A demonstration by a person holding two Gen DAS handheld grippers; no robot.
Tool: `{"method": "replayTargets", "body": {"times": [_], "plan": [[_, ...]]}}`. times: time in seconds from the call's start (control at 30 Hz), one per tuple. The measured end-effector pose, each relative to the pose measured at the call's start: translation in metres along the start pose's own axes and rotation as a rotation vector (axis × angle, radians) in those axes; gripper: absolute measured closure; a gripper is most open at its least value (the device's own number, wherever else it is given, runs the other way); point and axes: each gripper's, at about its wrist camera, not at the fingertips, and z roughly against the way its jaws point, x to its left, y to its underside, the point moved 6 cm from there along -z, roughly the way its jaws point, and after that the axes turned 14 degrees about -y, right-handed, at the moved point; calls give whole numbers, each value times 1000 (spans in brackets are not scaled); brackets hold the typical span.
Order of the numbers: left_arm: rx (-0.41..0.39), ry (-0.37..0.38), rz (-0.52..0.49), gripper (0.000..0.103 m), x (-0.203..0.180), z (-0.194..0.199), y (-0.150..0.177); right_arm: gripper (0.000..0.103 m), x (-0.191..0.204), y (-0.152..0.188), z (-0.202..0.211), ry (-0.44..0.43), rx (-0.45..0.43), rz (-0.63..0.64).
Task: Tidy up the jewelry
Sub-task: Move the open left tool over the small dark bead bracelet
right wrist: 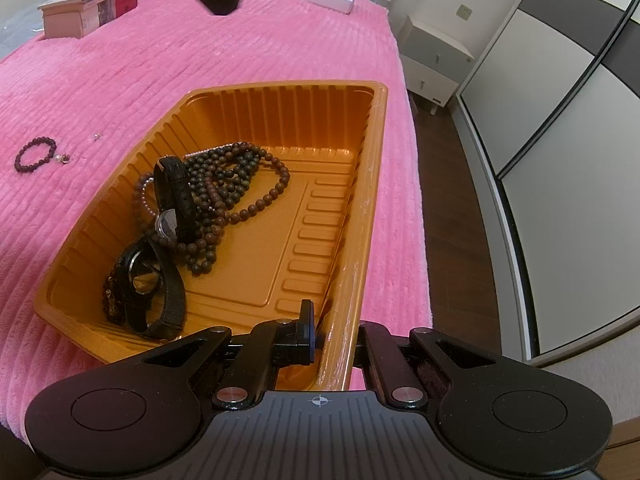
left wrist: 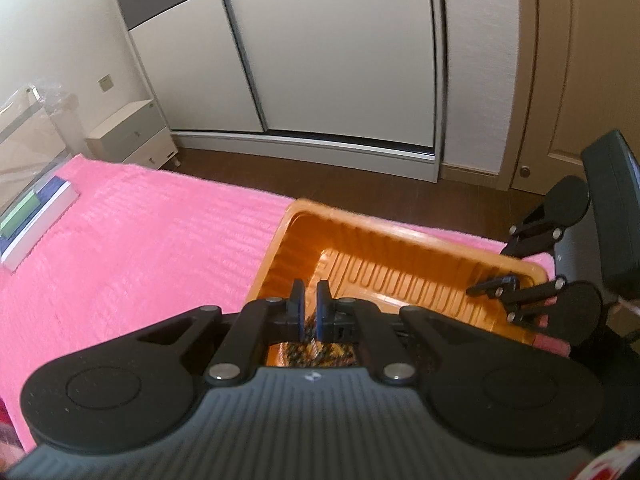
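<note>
The right gripper (right wrist: 320, 330) clamps the near-right wall of the ribbed orange plastic tray (right wrist: 372, 168); the left gripper (left wrist: 309, 312), nearly closed, hovers over dark beads (left wrist: 316, 350).

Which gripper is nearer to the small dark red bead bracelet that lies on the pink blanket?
Probably left. The left gripper is over the tray's side toward the bracelet. The right gripper clamps the tray's opposite rim, farther away.

Beads (right wrist: 224, 184) and watches (right wrist: 176, 200) lie in tray (right wrist: 372, 152); bracelet (right wrist: 35, 155) left.
</note>
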Motion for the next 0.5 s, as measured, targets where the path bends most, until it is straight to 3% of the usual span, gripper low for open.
{"method": "replayTargets", "body": {"times": [0.27,0.5], "plan": [[46,-83,134,95,52,21,67,99,1,0,0,2,-2,-2],[108,-237,293,85,104,45,150,99,0,0,0,1,-2,-6]]}}
